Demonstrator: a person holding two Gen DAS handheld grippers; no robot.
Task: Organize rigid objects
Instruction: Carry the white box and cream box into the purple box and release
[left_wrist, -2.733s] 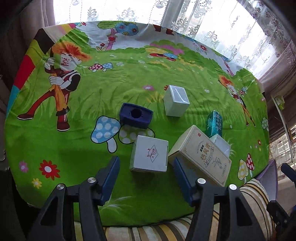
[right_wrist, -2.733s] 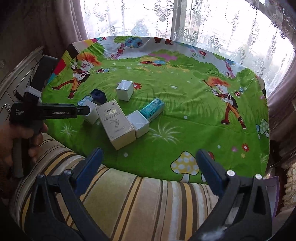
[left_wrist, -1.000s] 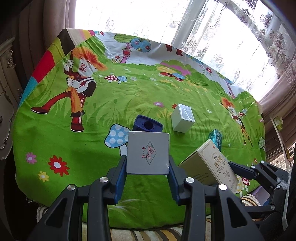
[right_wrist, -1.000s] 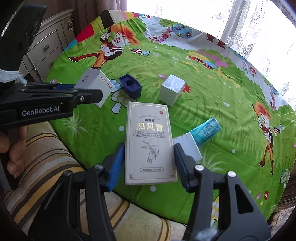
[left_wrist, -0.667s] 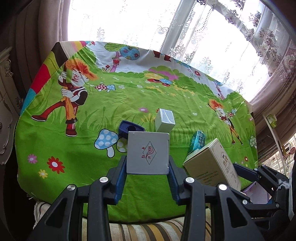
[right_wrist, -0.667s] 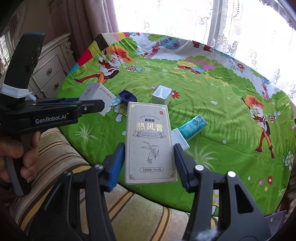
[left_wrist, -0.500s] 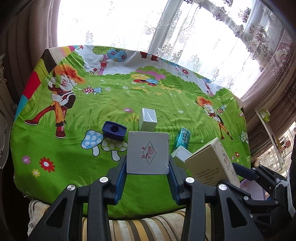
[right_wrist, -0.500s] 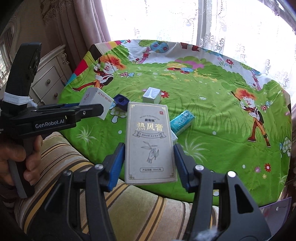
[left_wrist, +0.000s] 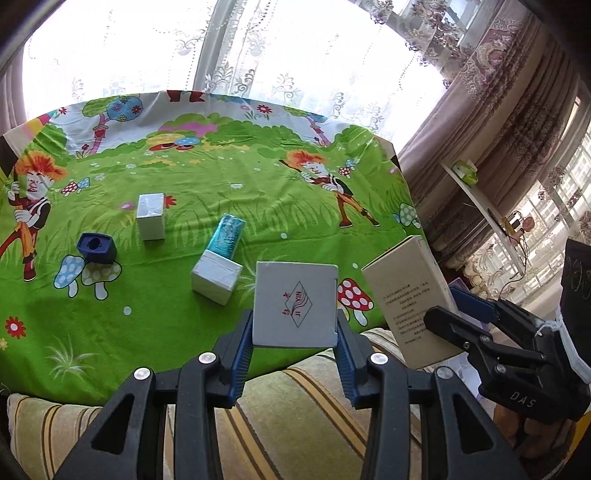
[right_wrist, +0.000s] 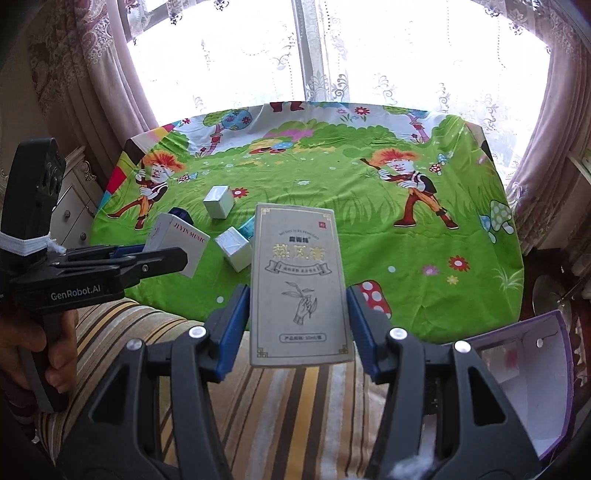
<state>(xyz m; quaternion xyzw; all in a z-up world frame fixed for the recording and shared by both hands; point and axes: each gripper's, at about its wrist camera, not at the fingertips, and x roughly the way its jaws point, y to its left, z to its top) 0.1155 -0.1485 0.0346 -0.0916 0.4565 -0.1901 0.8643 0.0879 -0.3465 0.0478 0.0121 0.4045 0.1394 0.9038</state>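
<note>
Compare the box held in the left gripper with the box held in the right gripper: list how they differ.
1. The white square box is nearly square-faced; the beige tall box is a long rectangle.
2. The white square box carries a small diamond logo; the beige tall box has a gold border, Chinese characters and a hand drawing.
3. The left gripper clamps the white square box; the right gripper clamps the beige tall box.

Both are held by their sides, clear of the green tablecloth.
</note>
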